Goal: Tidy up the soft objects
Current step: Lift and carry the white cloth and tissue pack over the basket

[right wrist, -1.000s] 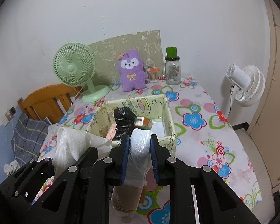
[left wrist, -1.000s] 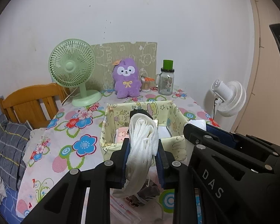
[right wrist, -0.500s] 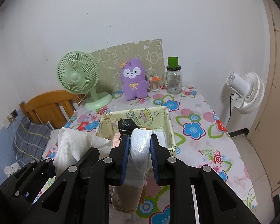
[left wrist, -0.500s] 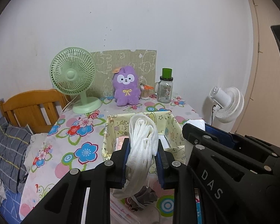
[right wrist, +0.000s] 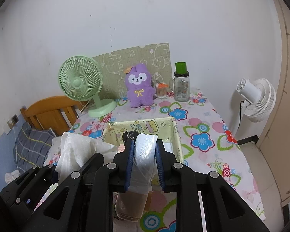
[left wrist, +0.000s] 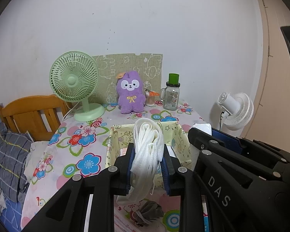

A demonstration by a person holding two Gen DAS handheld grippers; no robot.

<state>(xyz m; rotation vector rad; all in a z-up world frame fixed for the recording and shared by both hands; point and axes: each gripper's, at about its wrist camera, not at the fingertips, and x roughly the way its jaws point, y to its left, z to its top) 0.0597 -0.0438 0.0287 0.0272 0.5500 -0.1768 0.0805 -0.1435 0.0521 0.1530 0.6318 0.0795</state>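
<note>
You see one word only: "DAS", white letters, on black arm of right gripper (left wrist: 205,133), seen from left wrist view. Glass jar (left wrist: 171,98) has picture label on front, words too small to read. Green board (left wrist: 129,71) behind purple toy shows drawn animals and shapes, no clear words. Yellow box (right wrist: 165,123) shows cartoon pictures, no words you can read.

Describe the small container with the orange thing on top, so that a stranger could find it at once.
Look at the back edge of the flowered table, against the wall. Between the purple plush toy and the glass jar with the green lid stands a small clear container. It is the lowest of the three and carries an orange piece on top.
</note>
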